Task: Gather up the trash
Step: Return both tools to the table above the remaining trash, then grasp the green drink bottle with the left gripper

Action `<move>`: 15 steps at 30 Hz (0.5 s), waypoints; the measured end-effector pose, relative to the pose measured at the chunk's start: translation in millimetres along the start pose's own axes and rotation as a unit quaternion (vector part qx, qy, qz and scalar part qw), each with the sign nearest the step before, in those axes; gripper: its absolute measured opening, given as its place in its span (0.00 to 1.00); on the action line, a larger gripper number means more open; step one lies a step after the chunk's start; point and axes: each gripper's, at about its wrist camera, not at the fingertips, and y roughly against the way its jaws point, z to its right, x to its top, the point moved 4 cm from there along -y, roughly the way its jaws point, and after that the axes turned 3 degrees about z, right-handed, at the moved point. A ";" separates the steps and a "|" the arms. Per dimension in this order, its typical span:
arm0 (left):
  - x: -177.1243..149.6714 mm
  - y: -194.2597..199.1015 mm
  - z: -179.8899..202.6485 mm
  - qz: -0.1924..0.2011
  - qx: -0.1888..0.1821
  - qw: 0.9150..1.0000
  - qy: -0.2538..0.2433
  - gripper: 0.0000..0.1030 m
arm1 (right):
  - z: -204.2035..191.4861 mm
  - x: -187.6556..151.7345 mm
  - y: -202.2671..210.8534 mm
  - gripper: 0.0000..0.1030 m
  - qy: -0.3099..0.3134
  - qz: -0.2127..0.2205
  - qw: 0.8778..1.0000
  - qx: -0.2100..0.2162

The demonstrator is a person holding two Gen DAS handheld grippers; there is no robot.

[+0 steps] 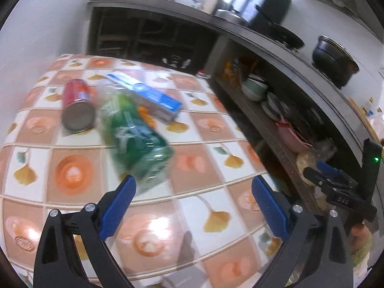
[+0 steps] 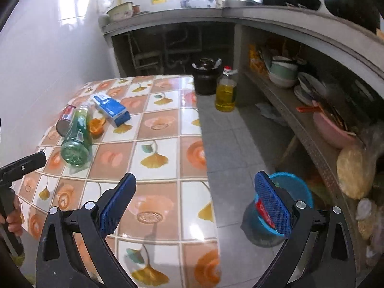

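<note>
Trash lies grouped at the far left of the tiled table (image 2: 165, 120): a green plastic bottle (image 2: 76, 141) on its side, a red can (image 2: 64, 120) touching it on the left, an orange peel (image 2: 96, 125) just right of it, and a blue-and-white box (image 2: 111, 110) farther right. The left gripper (image 1: 192, 192) hovers near the bottle's base, jaws wide apart and holding nothing. The right gripper (image 2: 195, 187) is likewise spread wide and unladen over the table's right edge, with a blue bin (image 2: 291, 187) on the floor beyond its right finger.

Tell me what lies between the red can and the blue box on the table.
The green plastic bottle lies between the red can and the blue box, with an orange peel beside it, clearest in the right wrist view.
</note>
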 end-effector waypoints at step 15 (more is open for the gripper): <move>28.0 -19.3 -62.0 0.020 0.004 0.995 0.100 0.92 | -57.7 13.6 -20.7 0.92 0.050 -0.007 0.998 0.038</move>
